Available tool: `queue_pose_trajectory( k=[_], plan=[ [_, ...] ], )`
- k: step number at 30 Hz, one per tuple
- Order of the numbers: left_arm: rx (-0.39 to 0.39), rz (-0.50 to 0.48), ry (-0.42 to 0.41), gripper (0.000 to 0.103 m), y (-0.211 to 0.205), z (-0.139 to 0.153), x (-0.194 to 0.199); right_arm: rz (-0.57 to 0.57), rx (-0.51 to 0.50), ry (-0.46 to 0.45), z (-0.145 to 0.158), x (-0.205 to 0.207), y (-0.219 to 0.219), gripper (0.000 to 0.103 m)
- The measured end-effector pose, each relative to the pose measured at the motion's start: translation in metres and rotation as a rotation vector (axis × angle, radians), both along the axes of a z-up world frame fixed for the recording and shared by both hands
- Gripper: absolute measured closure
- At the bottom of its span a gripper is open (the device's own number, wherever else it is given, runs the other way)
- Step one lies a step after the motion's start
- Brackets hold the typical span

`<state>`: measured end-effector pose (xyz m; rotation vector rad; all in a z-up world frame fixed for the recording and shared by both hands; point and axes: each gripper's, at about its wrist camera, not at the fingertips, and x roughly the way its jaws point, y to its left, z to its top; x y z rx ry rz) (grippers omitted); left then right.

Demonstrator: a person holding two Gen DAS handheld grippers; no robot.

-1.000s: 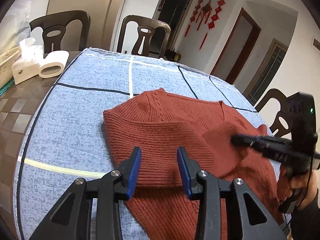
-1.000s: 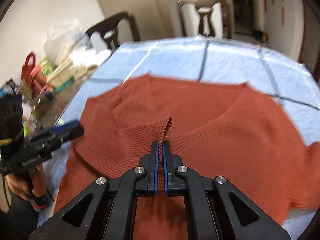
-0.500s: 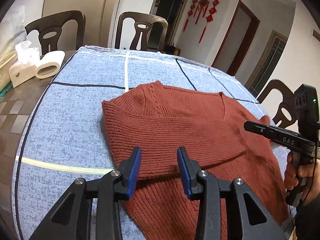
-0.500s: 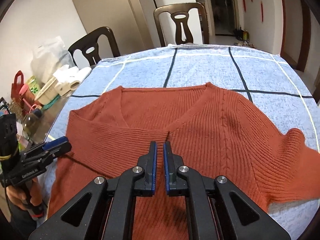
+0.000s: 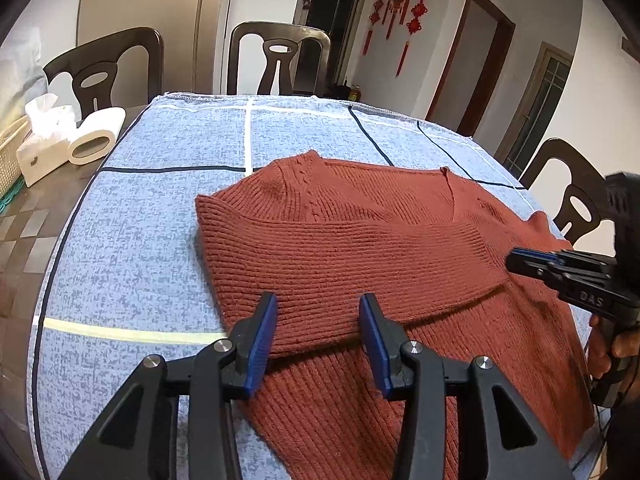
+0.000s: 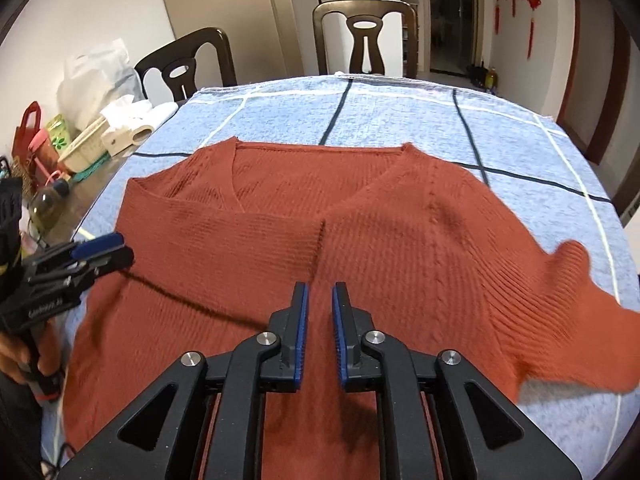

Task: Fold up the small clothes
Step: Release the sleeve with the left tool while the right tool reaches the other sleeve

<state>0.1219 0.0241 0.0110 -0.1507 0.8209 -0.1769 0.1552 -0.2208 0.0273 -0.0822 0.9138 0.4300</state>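
A rust-red ribbed sweater (image 5: 360, 248) lies flat on the blue checked tablecloth (image 5: 140, 240). Its left sleeve is folded across the chest, the cuff ending near the V-neck (image 6: 320, 236). The other sleeve (image 6: 572, 276) stretches out to the right. My left gripper (image 5: 318, 332) is open and empty, low over the folded sleeve's lower edge. My right gripper (image 6: 320, 312) is slightly open and empty, just above the sweater's middle; it also shows at the right of the left wrist view (image 5: 516, 260).
A tissue box (image 5: 44, 148) and a paper roll (image 5: 96, 140) sit on the bare table at the left, with a basket (image 6: 86, 148), bags and bottles beyond. Dark chairs (image 5: 280, 56) stand around the table. The tablecloth's far half holds nothing.
The right gripper laid the sleeve cuff down on the chest, opened and let go, then drew back. The left gripper stayed open and shifted slightly.
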Motion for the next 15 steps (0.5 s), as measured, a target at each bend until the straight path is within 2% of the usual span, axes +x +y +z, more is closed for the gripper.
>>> queue_pose_trajectory(
  k=[4,8,12,14,15],
  plan=[
    [0.028,0.001,-0.002,0.055,-0.004,0.001,0.000,-0.025,0.002,0.001,0.001,-0.014,-0.023,0.073],
    [0.056,0.011,0.001,0.055,-0.013,0.008,-0.002,-0.087,0.019,0.009,0.001,-0.023,-0.055,0.072],
    [0.067,-0.005,-0.011,0.055,-0.022,0.020,-0.005,-0.210,0.062,0.036,0.001,-0.029,-0.110,0.069],
    [0.090,-0.009,-0.019,0.054,-0.026,0.024,-0.005,-0.279,0.082,0.043,0.001,-0.031,-0.133,0.055],
    [0.097,-0.007,-0.017,0.053,-0.027,0.024,-0.003,-0.336,0.097,0.043,0.001,-0.033,-0.152,0.055]
  ],
)
